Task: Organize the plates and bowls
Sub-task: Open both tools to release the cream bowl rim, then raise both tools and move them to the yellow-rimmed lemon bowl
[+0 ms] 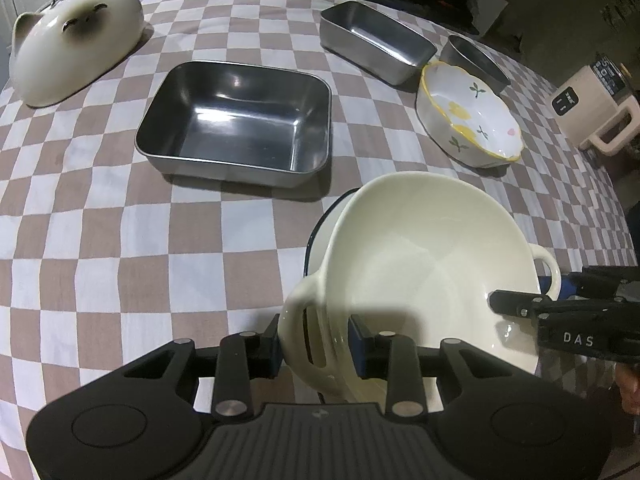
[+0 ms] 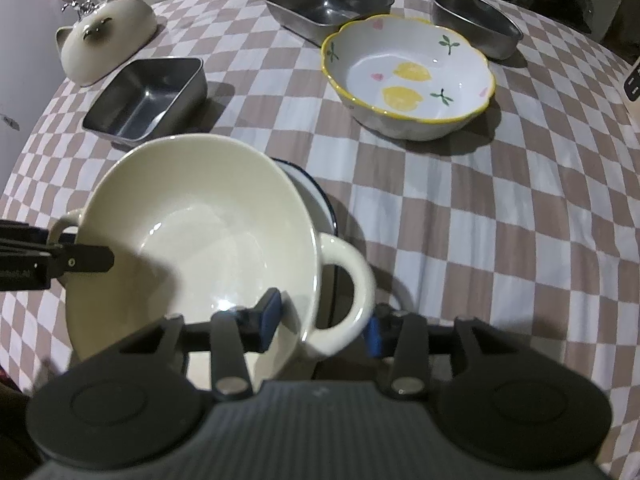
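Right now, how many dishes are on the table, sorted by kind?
Steel trays: 3
Cream two-handled bowl: 1
Lemon-print bowl: 1
Blue-rimmed plate under the cream bowl: 1
Total: 6

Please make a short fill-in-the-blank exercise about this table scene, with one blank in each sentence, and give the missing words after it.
1. The cream bowl with two handles sits on a white plate with a dark ____ rim.
2. The flower-shaped bowl is painted with two yellow ____.
3. The tablecloth has a ____ pattern.
4. The white ceramic figure at the far corner is shaped like a ____.

Missing words: blue; lemons; checked; cat
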